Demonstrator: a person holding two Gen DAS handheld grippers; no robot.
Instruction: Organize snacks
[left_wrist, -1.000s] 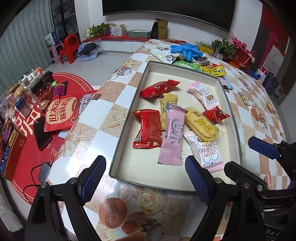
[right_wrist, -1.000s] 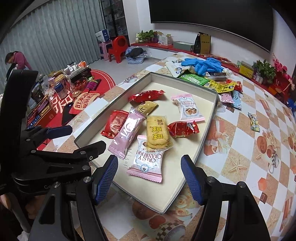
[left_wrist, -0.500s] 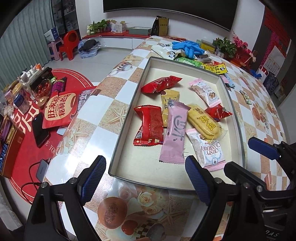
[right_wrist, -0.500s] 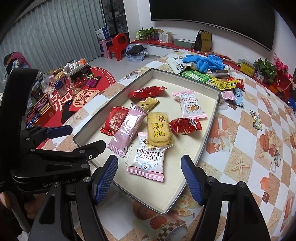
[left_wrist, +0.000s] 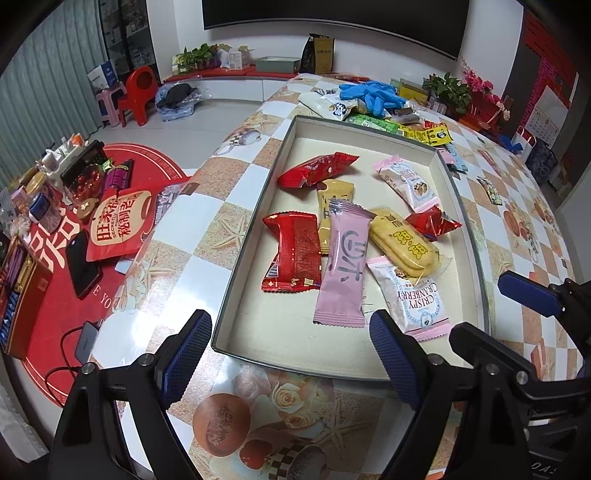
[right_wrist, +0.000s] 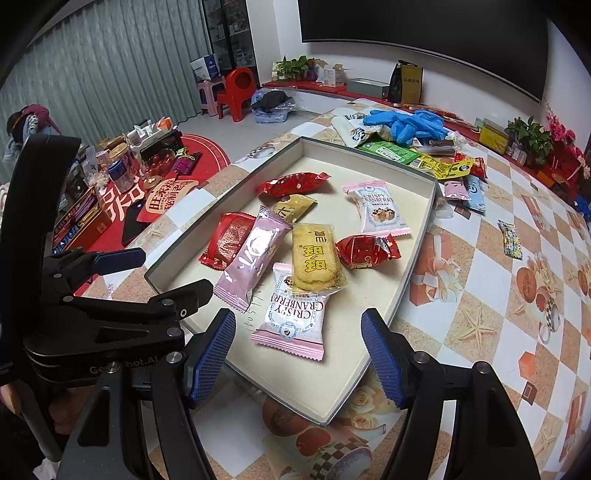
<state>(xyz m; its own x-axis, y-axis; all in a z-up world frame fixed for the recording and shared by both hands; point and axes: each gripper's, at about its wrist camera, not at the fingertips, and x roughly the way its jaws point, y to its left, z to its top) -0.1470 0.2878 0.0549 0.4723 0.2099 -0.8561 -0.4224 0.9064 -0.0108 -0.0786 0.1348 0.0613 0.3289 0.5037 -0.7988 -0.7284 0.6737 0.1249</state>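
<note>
Grey-rimmed shallow cardboard tray (left_wrist: 255, 236) on the patterned checkered tabletop (left_wrist: 221, 229) holds the snacks: a long pink wrapper (left_wrist: 343, 266) at its middle, a red square packet (left_wrist: 295, 254) beside it, a yellow biscuit pack (right_wrist: 314, 254) overlapping a pink-white cranberry packet (right_wrist: 291, 314). Beyond the tray's far edge lie blue rubber gloves (right_wrist: 406, 122) and loose packets. The left gripper (left_wrist: 291, 354) and right gripper (right_wrist: 297, 358) hover tilted downward over the tray's near edge, fingers spread apart, grasping nothing.

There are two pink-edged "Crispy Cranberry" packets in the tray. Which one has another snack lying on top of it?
The near Crispy Cranberry packet, closest to the grippers: the yellow biscuit pack overlaps its far end. The far Crispy Cranberry packet lies alone, uncovered.
</note>
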